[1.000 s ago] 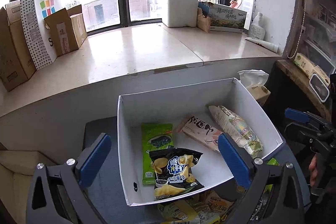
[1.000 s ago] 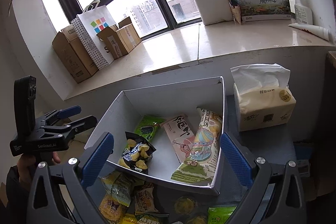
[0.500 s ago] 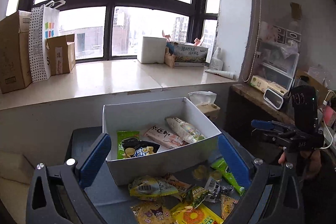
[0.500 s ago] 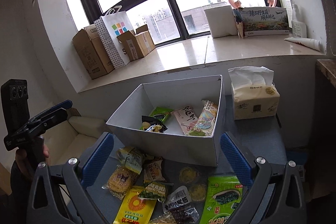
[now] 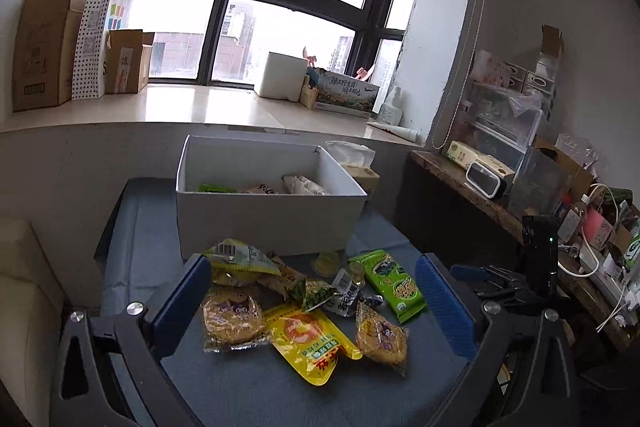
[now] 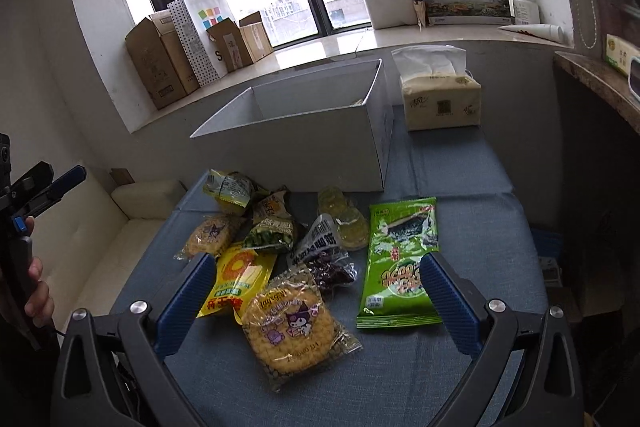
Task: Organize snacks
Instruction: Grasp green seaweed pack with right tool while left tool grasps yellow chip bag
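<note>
left wrist: our left gripper (image 5: 312, 301) jaws apart, empty, over loose snacks on the blue desk (image 5: 240, 379); white box (image 5: 268, 215) behind them holds a few packs. right wrist: our right gripper (image 6: 310, 291) jaws apart, empty, above a cookie pack (image 6: 292, 327); green seaweed pack (image 6: 400, 263) just beside.
</note>
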